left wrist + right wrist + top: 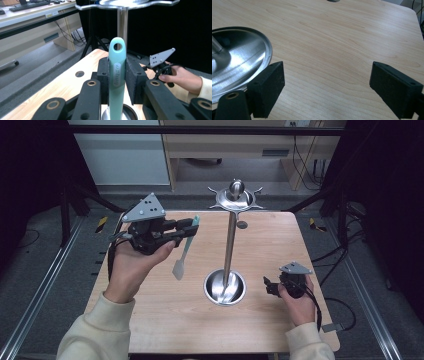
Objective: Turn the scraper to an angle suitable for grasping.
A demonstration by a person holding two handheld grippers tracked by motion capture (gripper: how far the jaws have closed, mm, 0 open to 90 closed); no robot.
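The left tool point(186, 231) was clamped on the mint-green handle of a spatula point(186, 247), its two black pads pressing the handle from both sides. It was held up above the left half of the wooden bench point(165, 315), the spatula's pale blade hanging down toward the near side and the handle's holed end pointing at the steel stand point(229, 245). That stand rose from a round dish-shaped base at the middle of the bench to a pronged disc at its top. The right tool point(268, 286) rested low on the bench, right of the base, jaws wide apart with only bare wood between them.
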